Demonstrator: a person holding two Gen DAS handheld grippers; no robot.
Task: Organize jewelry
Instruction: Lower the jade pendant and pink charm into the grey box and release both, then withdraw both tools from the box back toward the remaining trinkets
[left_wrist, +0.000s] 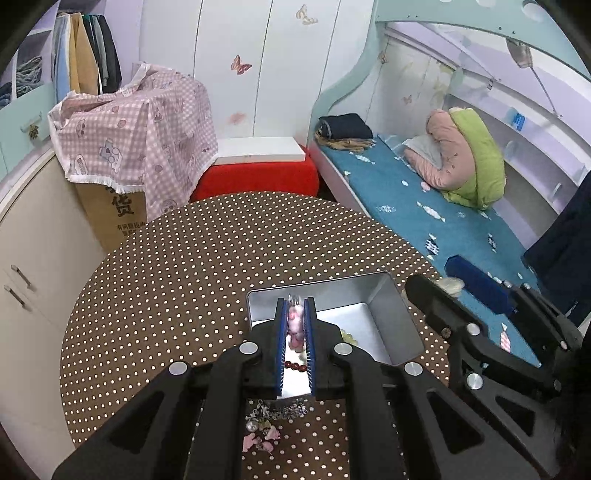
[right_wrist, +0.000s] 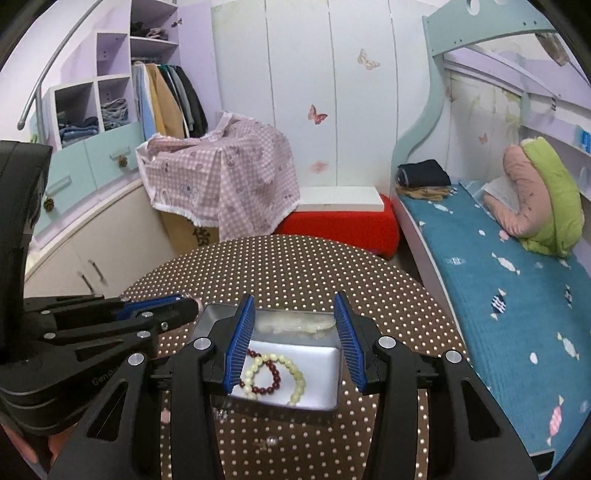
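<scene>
Pink charm (left_wrist: 294, 325) sits pinched in the left tool (left_wrist: 294, 314), above the tin box (left_wrist: 384, 295) on the tabletop (left_wrist: 184, 280). The right tool (right_wrist: 291, 343) is wide open and holds nothing. Letting go near the rim could drop the charm outside. The box middle has room.

- Large dark character "货" printed on cardboard box (left_wrist: 110, 218), under checked cloth; smaller line of characters beneath, too small to read.
- Same "货" partly showing on that box in right wrist view.
- Embossed lettering starting "Gen" on black body of left gripper (right_wrist: 157, 306), in right wrist view; remainder unreadable.
- Blue label (left_wrist: 518, 120) on bed shelf, print illegible.
</scene>
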